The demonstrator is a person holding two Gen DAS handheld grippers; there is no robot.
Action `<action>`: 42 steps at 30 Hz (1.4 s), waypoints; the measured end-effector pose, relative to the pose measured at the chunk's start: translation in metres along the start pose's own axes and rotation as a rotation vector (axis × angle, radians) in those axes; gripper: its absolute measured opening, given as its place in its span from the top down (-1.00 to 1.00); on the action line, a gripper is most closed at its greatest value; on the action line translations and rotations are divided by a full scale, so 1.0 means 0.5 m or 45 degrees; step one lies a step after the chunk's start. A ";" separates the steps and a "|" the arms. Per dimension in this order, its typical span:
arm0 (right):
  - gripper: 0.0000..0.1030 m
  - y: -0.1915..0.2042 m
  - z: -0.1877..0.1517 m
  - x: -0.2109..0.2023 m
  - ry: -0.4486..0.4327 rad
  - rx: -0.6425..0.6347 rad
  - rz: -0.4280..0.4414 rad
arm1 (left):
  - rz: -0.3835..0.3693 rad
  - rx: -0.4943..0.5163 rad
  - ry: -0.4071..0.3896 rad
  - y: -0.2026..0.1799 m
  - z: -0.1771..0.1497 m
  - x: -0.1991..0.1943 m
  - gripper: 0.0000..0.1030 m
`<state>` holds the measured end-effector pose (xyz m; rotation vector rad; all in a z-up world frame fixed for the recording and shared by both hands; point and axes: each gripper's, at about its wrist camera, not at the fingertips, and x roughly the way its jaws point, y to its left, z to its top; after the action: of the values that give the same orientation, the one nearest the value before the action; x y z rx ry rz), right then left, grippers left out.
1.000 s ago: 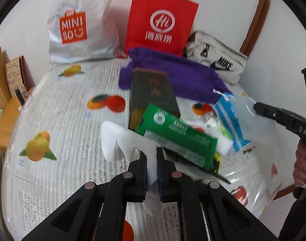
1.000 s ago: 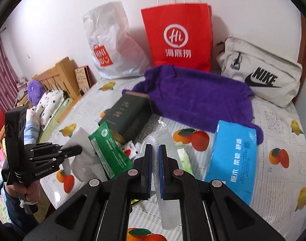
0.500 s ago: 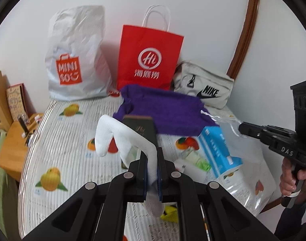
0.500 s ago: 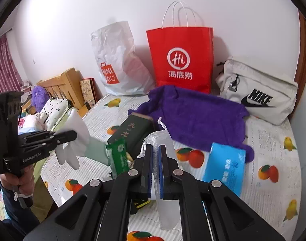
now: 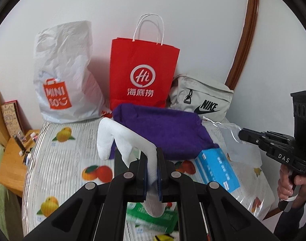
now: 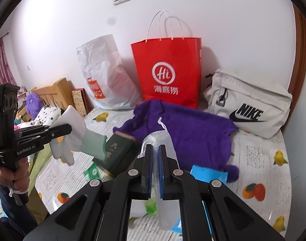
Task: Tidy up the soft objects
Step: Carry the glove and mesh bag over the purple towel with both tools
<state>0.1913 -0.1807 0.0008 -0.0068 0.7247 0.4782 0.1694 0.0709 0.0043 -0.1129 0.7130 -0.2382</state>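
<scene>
Between the pads of the left claw, a white glove is being pinched; the jaws are closed on it, its fingers arching up toward 10 o'clock and one end hanging below the pads. At 3 o'clock in the left wrist view, the right claw is gripping a clear drawstring pouch, a hand wrapping its handle. Seen from the right wrist camera, the right claw is clamping the same pouch, whose white cord is curling up at 12 o'clock, while the left claw at 9 o'clock is holding the glove above the fruit-print bench. Beyond both claws, a purple towel is lying on the bench, with a dark green box at its 8 o'clock and a blue tissue pack at its near edge. Against the wall at 12 o'clock, a red paper bag, a white plastic bag and a beige Nike bag are standing.
</scene>
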 end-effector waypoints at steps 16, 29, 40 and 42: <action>0.90 -0.130 0.087 0.118 0.032 0.044 -0.074 | -0.031 0.037 0.073 -0.017 0.099 0.161 0.85; 0.90 -0.230 0.123 0.262 0.082 0.073 -0.159 | -0.068 0.053 0.158 -0.012 0.157 0.336 0.85; 0.90 -0.268 0.127 0.361 0.154 0.068 -0.200 | -0.117 0.108 0.193 -0.033 0.199 0.480 0.85; 0.90 -0.268 0.119 0.390 0.192 0.065 -0.198 | -0.090 0.112 0.243 -0.028 0.195 0.516 0.85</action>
<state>0.4115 -0.2087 -0.0997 -0.0518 0.8773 0.3124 0.4197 -0.0064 -0.0834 -0.0316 0.8882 -0.3509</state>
